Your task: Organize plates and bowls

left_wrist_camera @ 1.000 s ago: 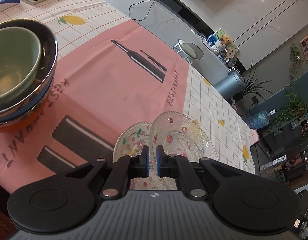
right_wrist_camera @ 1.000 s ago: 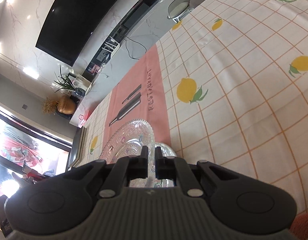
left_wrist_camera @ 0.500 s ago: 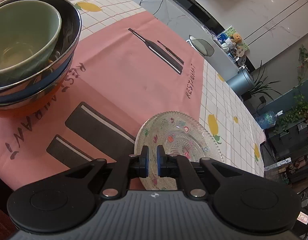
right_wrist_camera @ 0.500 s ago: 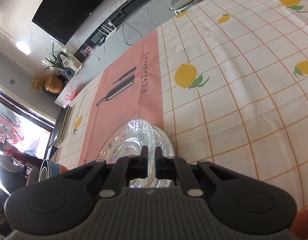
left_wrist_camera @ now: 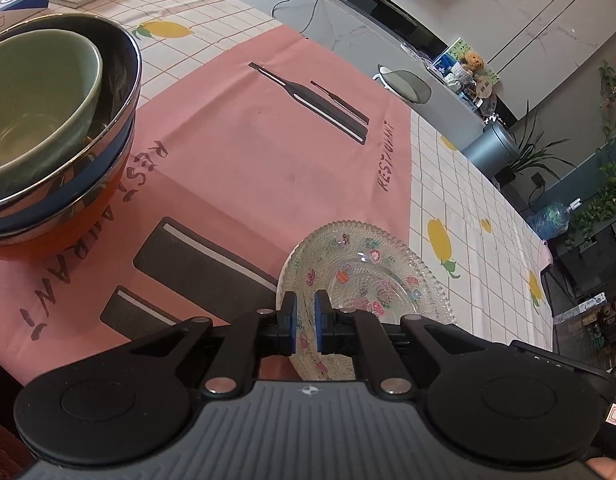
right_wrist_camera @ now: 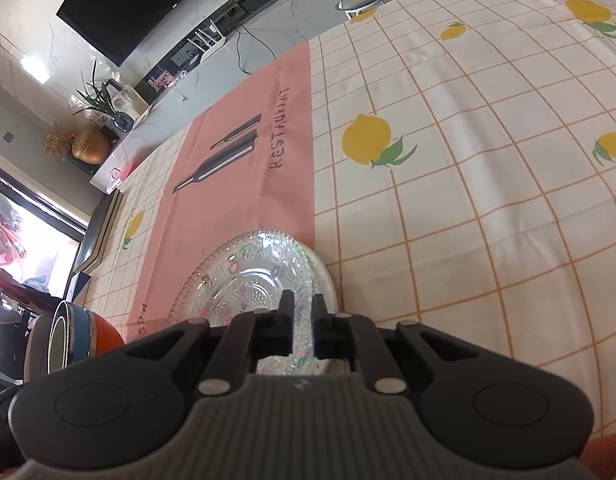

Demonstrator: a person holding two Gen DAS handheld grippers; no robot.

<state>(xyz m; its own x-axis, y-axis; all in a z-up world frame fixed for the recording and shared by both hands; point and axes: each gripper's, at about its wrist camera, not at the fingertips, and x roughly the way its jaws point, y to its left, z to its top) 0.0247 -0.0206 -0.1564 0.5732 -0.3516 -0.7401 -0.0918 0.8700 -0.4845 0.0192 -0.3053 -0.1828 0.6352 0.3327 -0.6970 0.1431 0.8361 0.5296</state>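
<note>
Round clear glass plate [left_wrist_camera: 364, 280], flowered and beaded, tilts face-up right of the stacked bowls [left_wrist_camera: 47, 128]. Left tool [left_wrist_camera: 305, 322] and right tool [right_wrist_camera: 303, 330] each pinch its rim, jaws nearly closed.

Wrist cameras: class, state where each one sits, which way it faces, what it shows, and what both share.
Left wrist: behind the left gripper, facing along its fingers over the glass plate; stacked bowls at left.
Right wrist: behind the right gripper, facing across the lemon tablecloth; fingers straddle the plate's rim.
Shared: plate, bowls, pink runner.
</note>
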